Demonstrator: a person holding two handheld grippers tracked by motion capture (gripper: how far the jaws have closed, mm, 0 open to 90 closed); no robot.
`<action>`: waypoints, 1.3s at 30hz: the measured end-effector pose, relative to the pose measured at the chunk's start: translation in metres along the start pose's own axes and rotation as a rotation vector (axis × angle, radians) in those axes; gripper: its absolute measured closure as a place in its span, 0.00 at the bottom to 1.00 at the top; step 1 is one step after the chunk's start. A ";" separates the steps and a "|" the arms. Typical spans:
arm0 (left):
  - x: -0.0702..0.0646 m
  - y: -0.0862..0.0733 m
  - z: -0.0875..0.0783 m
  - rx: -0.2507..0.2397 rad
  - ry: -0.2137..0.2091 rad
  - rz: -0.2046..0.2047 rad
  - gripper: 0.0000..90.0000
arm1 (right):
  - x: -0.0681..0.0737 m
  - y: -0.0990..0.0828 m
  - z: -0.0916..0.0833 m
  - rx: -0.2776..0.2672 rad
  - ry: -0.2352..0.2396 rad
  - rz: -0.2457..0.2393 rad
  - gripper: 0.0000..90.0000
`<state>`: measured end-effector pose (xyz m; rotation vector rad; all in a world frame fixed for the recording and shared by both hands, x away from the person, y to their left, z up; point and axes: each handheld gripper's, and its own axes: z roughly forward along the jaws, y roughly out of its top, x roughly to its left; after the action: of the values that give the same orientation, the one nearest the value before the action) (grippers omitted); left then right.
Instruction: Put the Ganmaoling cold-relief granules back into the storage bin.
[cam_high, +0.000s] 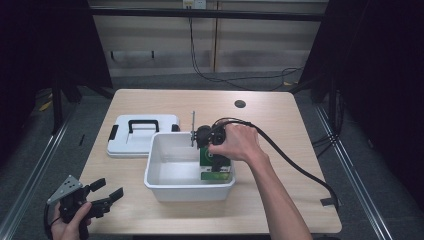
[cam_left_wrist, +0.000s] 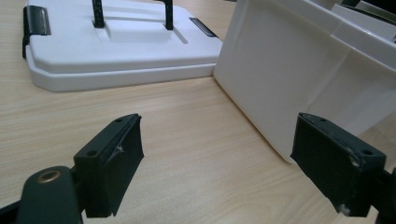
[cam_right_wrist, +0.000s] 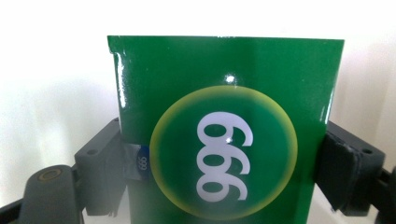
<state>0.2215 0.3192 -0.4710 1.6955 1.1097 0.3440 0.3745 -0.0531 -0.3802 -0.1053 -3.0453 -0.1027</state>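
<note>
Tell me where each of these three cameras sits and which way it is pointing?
High view: above the table's near edge, looking forward and down; both forearms, left gripper and right gripper show.
Left gripper view: rides the left gripper, facing the white bin and lid; its open jaws show.
Right gripper view: rides the right gripper, facing the green box that its jaws clamp.
Shared: high and left gripper views both show bin and lid.

A pale wooden table (cam_high: 280, 115) in a dark-sided room.
Black curtains (cam_high: 385, 60) hang on both sides; behind the table runs a beige panelled wall (cam_high: 250, 45) with a black cable (cam_high: 200, 70) trailing down to the grey floor (cam_high: 370, 165). A small dark round hole (cam_high: 240, 104) sits near the table's far edge.
</note>
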 end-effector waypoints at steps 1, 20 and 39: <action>0.000 0.000 0.000 0.000 0.000 0.001 0.18 | 0.000 -0.001 0.002 -0.011 0.005 0.001 0.18; 0.000 0.000 0.000 0.000 0.000 0.003 0.18 | -0.002 0.001 0.026 0.049 -0.022 0.008 0.17; 0.000 0.001 0.000 0.000 -0.002 0.002 0.18 | -0.003 -0.001 0.039 0.045 -0.033 0.017 0.16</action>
<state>0.2218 0.3189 -0.4705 1.6962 1.1064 0.3436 0.3740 -0.0518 -0.4192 -0.1315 -3.0768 -0.0316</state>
